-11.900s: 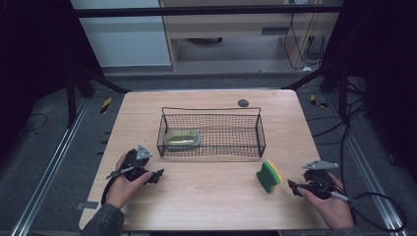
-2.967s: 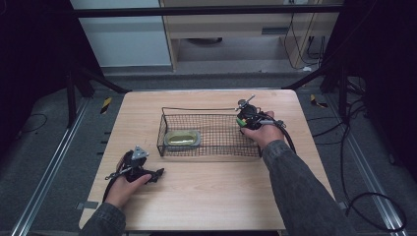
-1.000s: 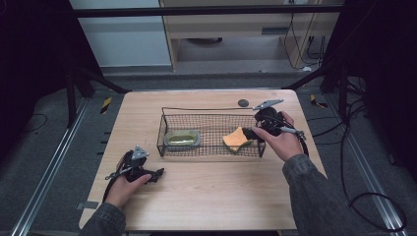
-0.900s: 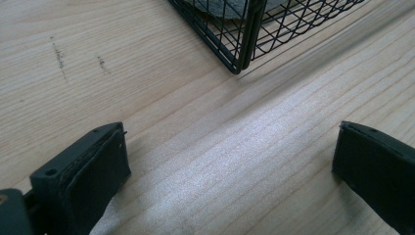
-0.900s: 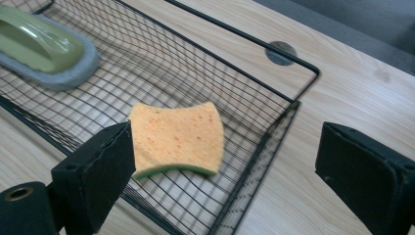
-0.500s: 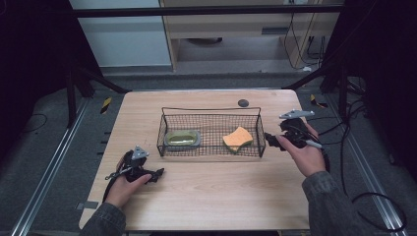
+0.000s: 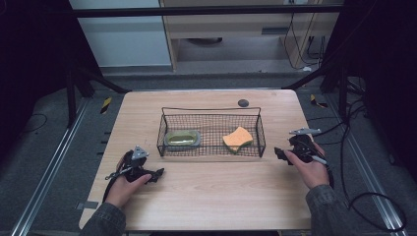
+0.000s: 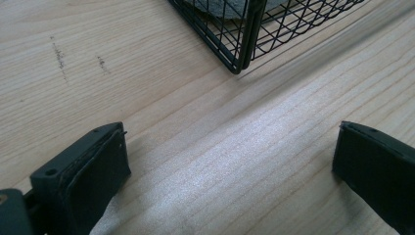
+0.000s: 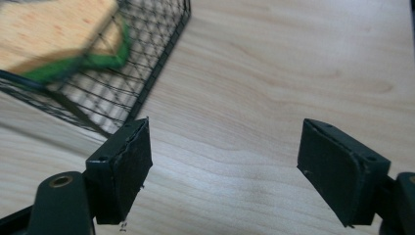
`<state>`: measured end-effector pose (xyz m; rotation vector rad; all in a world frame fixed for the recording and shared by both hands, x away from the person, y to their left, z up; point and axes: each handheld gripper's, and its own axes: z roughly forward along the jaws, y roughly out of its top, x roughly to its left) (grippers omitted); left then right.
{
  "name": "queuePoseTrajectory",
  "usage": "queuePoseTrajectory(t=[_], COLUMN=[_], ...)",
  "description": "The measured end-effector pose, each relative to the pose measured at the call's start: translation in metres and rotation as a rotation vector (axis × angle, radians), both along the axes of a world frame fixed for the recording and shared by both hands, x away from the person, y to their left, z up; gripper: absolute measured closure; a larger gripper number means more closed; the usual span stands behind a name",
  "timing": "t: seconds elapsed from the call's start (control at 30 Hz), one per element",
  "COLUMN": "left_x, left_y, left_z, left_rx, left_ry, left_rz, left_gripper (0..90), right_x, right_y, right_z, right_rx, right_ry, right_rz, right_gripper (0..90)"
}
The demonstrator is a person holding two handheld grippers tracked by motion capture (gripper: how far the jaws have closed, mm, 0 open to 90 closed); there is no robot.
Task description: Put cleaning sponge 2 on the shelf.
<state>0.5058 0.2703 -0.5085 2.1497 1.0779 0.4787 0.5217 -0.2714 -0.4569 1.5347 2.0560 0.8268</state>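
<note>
A yellow sponge with a green underside (image 7: 237,139) (image 9: 54,39) lies tilted in the right end of the black wire basket (image 7: 211,109) (image 9: 147,83). My right gripper (image 7: 279,153) (image 9: 225,166) hovers low over the table just right of the basket. Its jaws stand apart with nothing between them, after closing a little. My left gripper (image 7: 156,173) (image 8: 230,171) rests open on the wood near the basket's front left corner (image 8: 244,44), empty.
A green-grey oval dish (image 7: 182,138) sits in the basket's left end. A small black disc (image 7: 243,103) lies on the wooden table (image 7: 221,196) behind the basket. Cables trail off the table's right side.
My right hand has drawn back from the basket to the right and toward the near edge, lower down. The sponge stays in the basket. The left hand has kept still.
</note>
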Motion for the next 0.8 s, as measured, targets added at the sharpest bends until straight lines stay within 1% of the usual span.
queuePoseTrajectory(t=[0.1,0.13,0.2,0.27,0.33,0.4,0.43,0.53,0.57,0.6,0.63,0.73,0.8], left_x=[0.0,0.0,0.0,0.0,0.0,0.0,0.0,0.0,0.0,0.0,0.0,0.0,0.0], left_y=[0.0,0.0,0.0,0.0,0.0,0.0,0.0,0.0,0.0,0.0,0.0,0.0,0.0], left_z=[0.0,0.0,0.0,0.0,0.0,0.0,0.0,0.0,0.0,0.0,0.0,0.0,0.0], left_rx=[0.0,0.0,0.0,0.0,0.0,0.0,0.0,0.001,0.0,0.0,0.0,0.001,0.0], left_ry=[0.0,0.0,0.0,0.0,0.0,0.0,0.0,0.0,0.0,0.0,0.0,0.0,0.0], left_rz=[0.0,0.0,0.0,0.0,0.0,0.0,0.0,0.001,0.001,0.001,0.001,0.001,0.001], left_gripper=[0.0,0.0,0.0,0.0,0.0,0.0,0.0,0.0,0.0,0.0,0.0,0.0,0.0], right_x=[0.009,0.011,0.017,0.021,0.025,0.027,0.028,0.028,0.027,0.024,0.024,0.023,0.023], right_y=[-0.003,-0.004,-0.004,-0.005,-0.004,-0.003,-0.004,-0.004,-0.004,-0.005,-0.005,-0.005,-0.005], right_z=[-0.018,-0.023,-0.033,-0.039,-0.041,-0.043,-0.044,-0.049,-0.051,-0.055,-0.055,-0.055,-0.055], right_rx=[0.015,0.006,-0.014,-0.008,-0.019,-0.006,-0.01,-0.008,0.0,0.008,0.007,0.009,0.011], right_ry=[0.059,0.074,0.091,0.089,0.066,0.05,0.032,0.002,-0.021,-0.058,-0.058,-0.048,-0.047], right_rz=[-0.021,-0.028,-0.05,-0.063,-0.07,-0.08,-0.08,-0.077,-0.076,-0.077,-0.077,-0.103,-0.106], right_gripper=[18.2,17.8,17.8,16.6,15.7,15.0,13.0,7.4,5.9,5.1,4.8,2.0,1.8])
